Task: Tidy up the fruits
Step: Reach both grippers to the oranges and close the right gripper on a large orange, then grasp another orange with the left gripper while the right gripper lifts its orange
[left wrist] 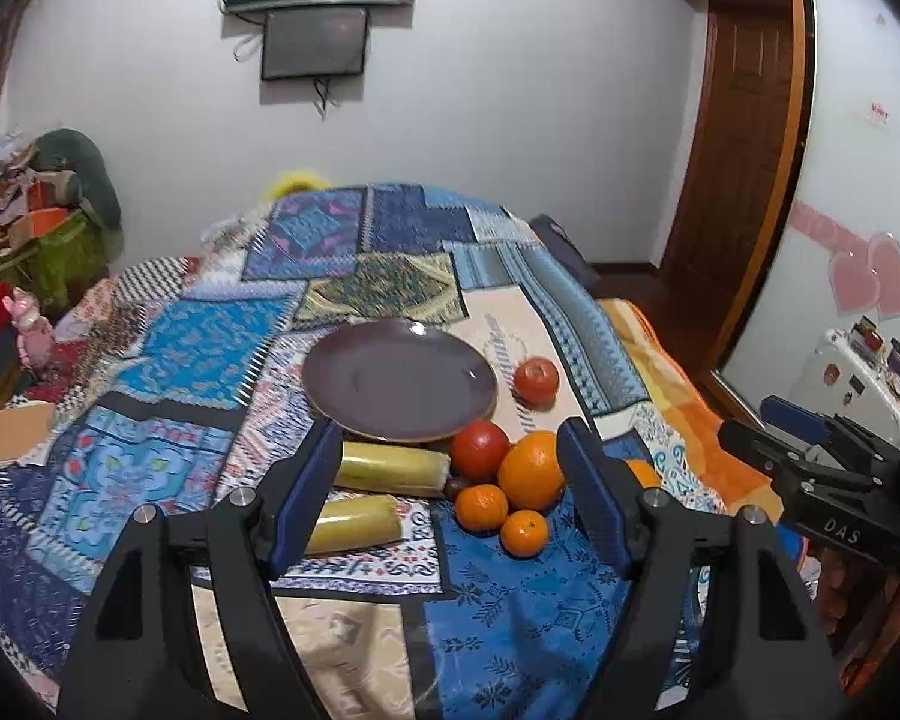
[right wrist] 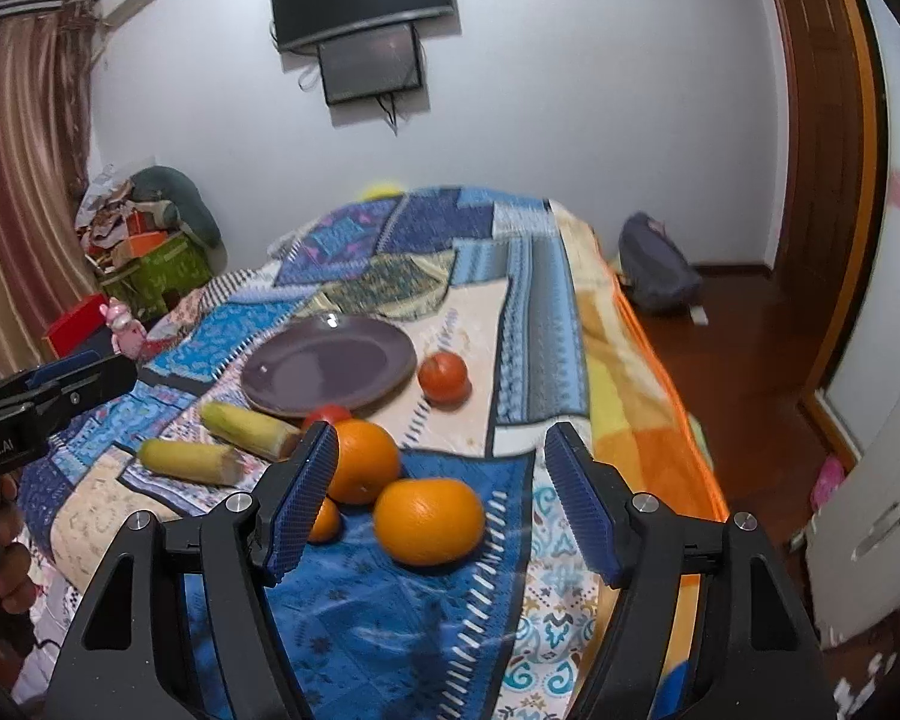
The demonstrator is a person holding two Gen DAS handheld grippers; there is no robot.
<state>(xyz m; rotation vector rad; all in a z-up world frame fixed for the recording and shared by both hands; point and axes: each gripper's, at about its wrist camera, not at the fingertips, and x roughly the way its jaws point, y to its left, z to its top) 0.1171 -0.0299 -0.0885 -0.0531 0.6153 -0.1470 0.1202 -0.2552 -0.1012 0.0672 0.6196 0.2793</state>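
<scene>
An empty purple plate [left wrist: 399, 381] lies on the patchwork cloth; it also shows in the right wrist view [right wrist: 330, 369]. Near its front edge lie two yellow-green cane pieces [left wrist: 390, 468] [left wrist: 354, 525], a red tomato [left wrist: 479, 450], a big orange [left wrist: 531, 471] and two small mandarins [left wrist: 481, 507] [left wrist: 524, 533]. Another tomato [left wrist: 536, 381] lies right of the plate. My left gripper [left wrist: 450, 495] is open above the pile, holding nothing. My right gripper [right wrist: 441, 501] is open around a second big orange [right wrist: 429, 521], not touching it. The right gripper also shows at the left view's right edge [left wrist: 810, 456].
The cloth covers a bed with an orange blanket edge [right wrist: 660, 420] on the right. A dark bag [right wrist: 657, 270] lies on the wooden floor beyond. Boxes and clutter [right wrist: 144, 240] stand at the far left, with a pink toy [right wrist: 123, 324] nearby.
</scene>
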